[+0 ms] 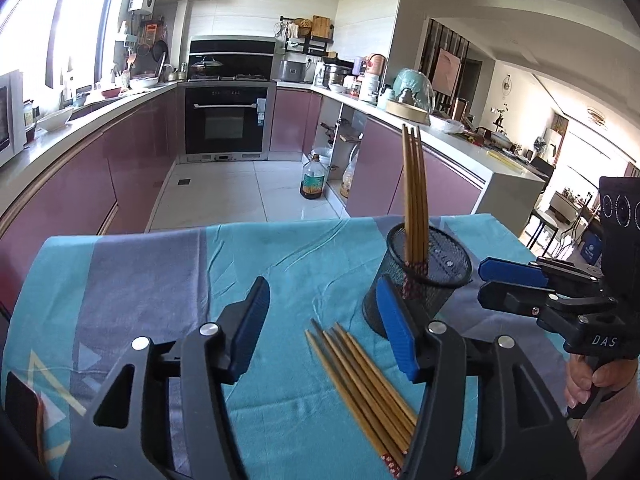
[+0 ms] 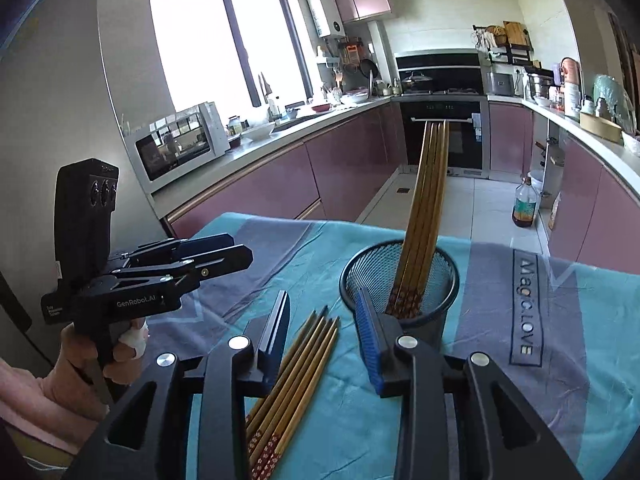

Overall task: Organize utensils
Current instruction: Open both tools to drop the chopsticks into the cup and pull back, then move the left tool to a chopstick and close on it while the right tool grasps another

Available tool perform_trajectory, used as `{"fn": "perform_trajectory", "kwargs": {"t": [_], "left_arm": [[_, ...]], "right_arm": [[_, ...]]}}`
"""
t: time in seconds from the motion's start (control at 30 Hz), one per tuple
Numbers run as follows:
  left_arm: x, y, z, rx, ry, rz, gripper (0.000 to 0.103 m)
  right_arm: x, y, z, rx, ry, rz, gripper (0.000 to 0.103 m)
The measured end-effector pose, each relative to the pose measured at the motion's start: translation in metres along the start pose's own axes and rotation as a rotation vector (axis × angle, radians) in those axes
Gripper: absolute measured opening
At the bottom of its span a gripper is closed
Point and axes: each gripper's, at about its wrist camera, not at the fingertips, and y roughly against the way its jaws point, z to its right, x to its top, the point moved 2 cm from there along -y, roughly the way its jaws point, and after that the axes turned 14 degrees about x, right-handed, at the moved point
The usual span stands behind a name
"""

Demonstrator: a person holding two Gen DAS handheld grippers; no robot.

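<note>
Left wrist view showed a black mesh cup (image 1: 432,276) standing on a blue and grey tablecloth (image 1: 280,264), with a small bunch of wooden chopsticks (image 1: 414,192) upright in it, patterned ends down and plain tips leaning slightly left. Through the mesh only the red patterned ends could be made out; the cup's base was hidden behind the left gripper's (image 1: 324,328) right finger. That gripper's jaws stood well apart, with nothing gripped between the blue pads. Loose chopsticks (image 1: 360,380) lay flat on the cloth just beside the cup, fanned, their patterned ends cut off by the gripper body at the bottom edge. Right gripper (image 1: 504,284) came in from the right edge, jaws parted a little and empty, a hand (image 1: 588,380) on its handle only partly in view.

Right wrist view gave the same cup (image 2: 400,276), open top facing the camera, the standing bunch (image 2: 424,216) resting against its near wall. Right gripper (image 2: 324,328) hung over the loose chopsticks (image 2: 296,376), jaws open and not pressing on them; how many sticks lay there was hard to count. Left gripper (image 2: 228,248) showed at the left, held by a hand (image 2: 100,360) with a bandaged finger. Cloth lettering (image 2: 524,308) read sideways
</note>
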Motion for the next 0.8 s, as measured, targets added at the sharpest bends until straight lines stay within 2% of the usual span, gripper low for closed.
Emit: {"fn": "perform_trajectory", "kwargs": {"t": [0.2,0.4,0.8], "left_arm": [[-0.044,-0.011,-0.008,0.026,-0.006,-0.102,0.057],[-0.077,-0.026,-0.003,0.027,-0.005,-0.193,0.057],[-0.092,-0.048,0.023,0.026,-0.052,-0.286,0.057]], "right_arm": [[-0.036,-0.03,0.0,0.02,-0.07,-0.116,0.032],[-0.056,-0.049,0.001,-0.015,-0.11,-0.188,0.032],[-0.075,-0.066,0.0,-0.069,-0.1,-0.246,0.032]]}}
